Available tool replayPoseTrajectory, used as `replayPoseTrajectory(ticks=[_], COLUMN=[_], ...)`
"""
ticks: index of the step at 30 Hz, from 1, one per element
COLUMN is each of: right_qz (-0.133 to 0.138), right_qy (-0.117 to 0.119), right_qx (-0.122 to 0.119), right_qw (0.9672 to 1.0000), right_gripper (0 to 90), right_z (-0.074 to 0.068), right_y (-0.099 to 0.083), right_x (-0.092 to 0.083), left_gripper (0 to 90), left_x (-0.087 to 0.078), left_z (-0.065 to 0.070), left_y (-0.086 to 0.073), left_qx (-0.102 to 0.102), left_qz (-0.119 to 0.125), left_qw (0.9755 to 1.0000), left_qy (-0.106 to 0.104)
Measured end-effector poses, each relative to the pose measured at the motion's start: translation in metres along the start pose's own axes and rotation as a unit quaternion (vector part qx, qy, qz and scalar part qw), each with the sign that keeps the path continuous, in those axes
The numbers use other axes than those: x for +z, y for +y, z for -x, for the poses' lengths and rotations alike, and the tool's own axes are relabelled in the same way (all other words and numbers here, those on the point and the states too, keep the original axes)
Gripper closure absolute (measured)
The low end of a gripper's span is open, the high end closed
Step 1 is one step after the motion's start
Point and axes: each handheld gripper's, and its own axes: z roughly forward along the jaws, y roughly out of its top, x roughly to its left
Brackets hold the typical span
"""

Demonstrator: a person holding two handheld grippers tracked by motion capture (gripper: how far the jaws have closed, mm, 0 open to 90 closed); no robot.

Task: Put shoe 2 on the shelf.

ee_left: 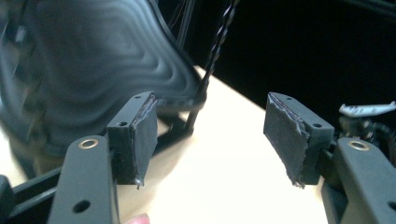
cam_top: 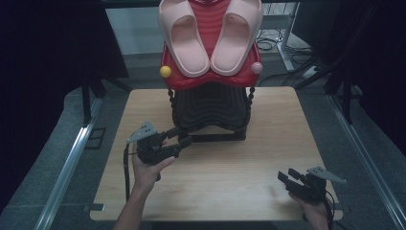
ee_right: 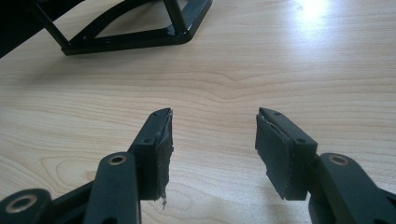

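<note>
A two-tier shoe rack stands at the back middle of the wooden table [cam_top: 230, 182]. Its red top shelf [cam_top: 210, 79] carries a pair of pink slippers [cam_top: 184, 38], toes up. Below it is a black ribbed shelf [cam_top: 208, 105], which looms blurred [ee_left: 107, 60] in the left gripper view. My left gripper [cam_top: 182, 136] is held low by the rack's front left foot, open, with nothing between its pads [ee_left: 147, 135]. My right gripper [cam_top: 287, 175] rests near the table's front right corner, open and empty [ee_right: 212, 135], pointing toward the rack's black base frame [ee_right: 130, 37].
A yellow ball [cam_top: 165, 72] and a pink ball [cam_top: 257, 68] cap the red shelf's front corners. Twisted black posts [ee_left: 217, 42] join the shelves. Bare tabletop lies between the two grippers. Metal rails and dark drapes flank the table; cables lie on the floor behind.
</note>
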Motion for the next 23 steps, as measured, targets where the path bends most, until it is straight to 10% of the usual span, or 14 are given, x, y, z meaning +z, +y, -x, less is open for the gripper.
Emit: replayPoseTrajectory(ticks=[13, 23], right_qz=[-0.009, -0.009], right_qy=[-0.003, -0.003], right_qx=[0.002, -0.002], right_qw=[1.0000, 1.0000], right_gripper=[45.6, 44.1], right_z=[0.002, 0.000], right_y=[-0.003, -0.002], right_x=[0.004, 0.006], left_gripper=[35.2, 34.6], left_x=[-0.011, -0.013], left_z=[-0.021, -0.023], left_y=[-0.071, -0.074], left_qx=[-0.002, 0.001], left_qz=[-0.053, -0.059], left_qw=[0.9981, 0.9977], left_qy=[0.031, 0.033])
